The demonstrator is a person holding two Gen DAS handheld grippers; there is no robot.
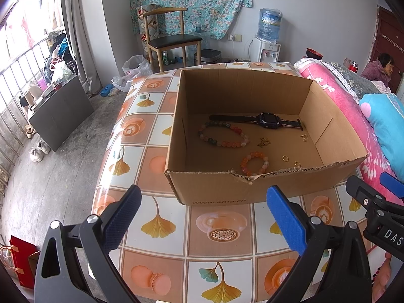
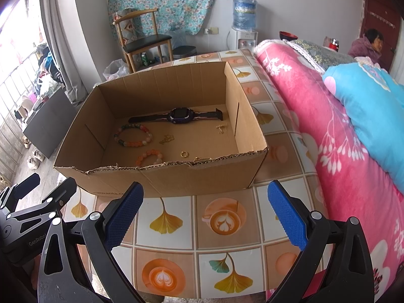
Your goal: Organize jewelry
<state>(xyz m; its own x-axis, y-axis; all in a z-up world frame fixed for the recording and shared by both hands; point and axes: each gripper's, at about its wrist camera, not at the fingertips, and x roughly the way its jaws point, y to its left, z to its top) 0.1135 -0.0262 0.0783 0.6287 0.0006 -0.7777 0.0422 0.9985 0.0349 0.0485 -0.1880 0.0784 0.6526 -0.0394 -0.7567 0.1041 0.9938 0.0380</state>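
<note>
Two grippers hang nearest, side by side above the front of the table [image 1: 161, 229]. The left gripper [image 1: 202, 217] and the right gripper [image 2: 205, 214] both have their blue pads spread wide with nothing between them, which suits either a pause before reaching in or a job close to done.

Just beyond them stands the cardboard box [image 1: 227, 186], its torn front rim low enough to reach over. All the jewelry lies loose on its floor, each piece apart from the others, probably so that each can be gripped singly. Closest to the front wall is the small orange bracelet [image 2: 149, 157], with two gold rings [image 2: 184, 154] to its right. Behind these lie the larger mixed-bead bracelet [image 2: 133, 135], a small gold chain piece [image 2: 167, 139] and a gold clasp piece [image 2: 221, 128]. Farthest back, the watch [image 2: 178, 115] lies flat, strap stretched out along the rear wall.

No jewelry shows on the tablecloth outside the box.
</note>
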